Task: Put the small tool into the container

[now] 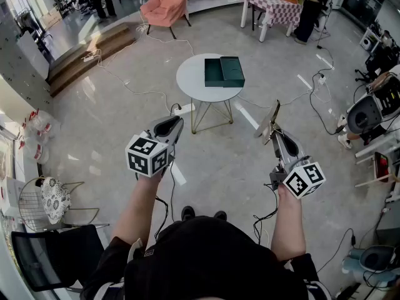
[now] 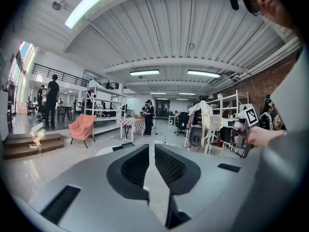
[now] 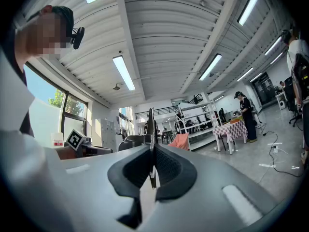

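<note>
We keep our right tool (image 1: 275, 134) clamped on the small flat implement (image 1: 269, 124) and our left tool (image 1: 175, 122) barely parted and empty, with the green container (image 1: 224, 71) on the round surface (image 1: 190, 80) well ahead of both.

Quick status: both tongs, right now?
Left tongs: slightly open, nothing between them.
Right tongs: closed on the thin flat brass-coloured tool.
</note>
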Available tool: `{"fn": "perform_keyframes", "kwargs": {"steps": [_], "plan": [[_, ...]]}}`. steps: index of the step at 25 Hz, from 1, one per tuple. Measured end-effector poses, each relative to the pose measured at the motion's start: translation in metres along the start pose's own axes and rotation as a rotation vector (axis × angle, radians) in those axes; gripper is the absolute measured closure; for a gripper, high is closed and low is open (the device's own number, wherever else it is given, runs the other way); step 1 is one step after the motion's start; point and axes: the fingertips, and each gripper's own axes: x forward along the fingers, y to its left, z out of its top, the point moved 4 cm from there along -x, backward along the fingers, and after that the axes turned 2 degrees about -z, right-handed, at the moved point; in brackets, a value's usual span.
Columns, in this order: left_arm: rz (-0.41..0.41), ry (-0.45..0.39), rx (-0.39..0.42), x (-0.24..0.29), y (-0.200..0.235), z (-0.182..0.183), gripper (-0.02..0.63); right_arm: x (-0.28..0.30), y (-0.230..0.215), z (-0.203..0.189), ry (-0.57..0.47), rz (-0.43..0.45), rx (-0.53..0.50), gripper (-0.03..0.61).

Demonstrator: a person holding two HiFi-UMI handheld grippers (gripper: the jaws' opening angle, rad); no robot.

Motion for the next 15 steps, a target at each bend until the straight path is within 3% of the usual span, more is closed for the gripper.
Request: {"fn": "perform_keyframes", "kwargs": {"steps": [6,10,15], "plan": [[0.012,0.008,-0.011,-0.001,-0.003,-0.009,0.574,-0.012,-0.011,-0.011,0.015,-0.007,0.022,0.568],[0.037,0.043,0.047,-0.002,-0.012,-0.017,0.574,-0.025,-0.021,-0.02,0.051,-0.044,0.004,0.568],[0.027,0.037,0.055,0.004,-0.029,-0.019,0.574,-0.021,-0.016,-0.015,0.041,0.007,-0.018,0.568]]}}
